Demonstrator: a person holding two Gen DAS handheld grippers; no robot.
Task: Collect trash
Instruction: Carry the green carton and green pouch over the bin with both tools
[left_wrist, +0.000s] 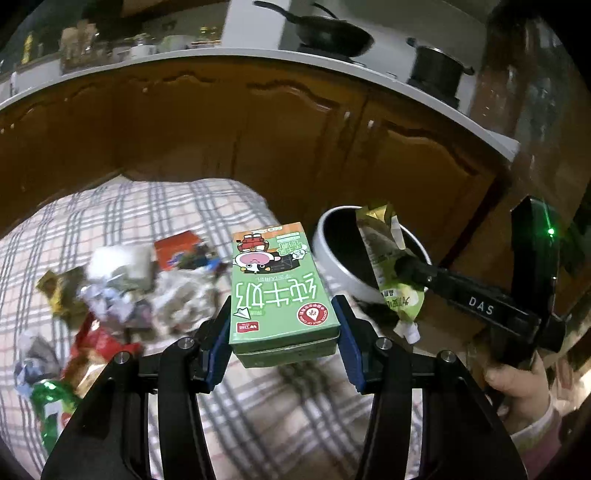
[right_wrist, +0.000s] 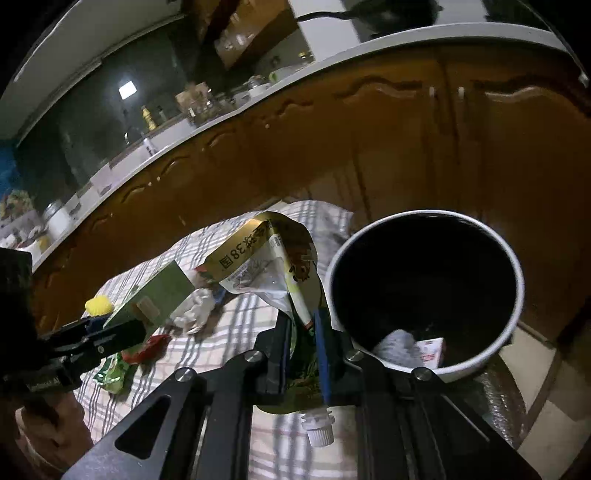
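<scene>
A big table with a soft checked cloth fills the low part of both views, in grey and pink lines. Behind it stand shiny brown wooden cupboard doors under a pale counter.

At the table's far right corner stands a round bin. It has a white rim and smooth wall, and is dark inside. A grey crumpled lump and a small red and white packet lie in its bottom.

The right gripper reaches in from the right, held by a hand in a pink sleeve. Its two fingers are close together and pinch a floppy green and gold drink pouch. The pouch hangs just beside the bin's rim, with its white screw spout at the low end.

The left gripper points forward over the table. Its blue pads squeeze a green milk carton from both sides. The carton is a stiff box with flat sides, a cartoon cow and big white letters, held up above the cloth.

A pile of trash lies on the cloth to the left: crumpled paper, shiny foil, and red, gold and green wrappers.
</scene>
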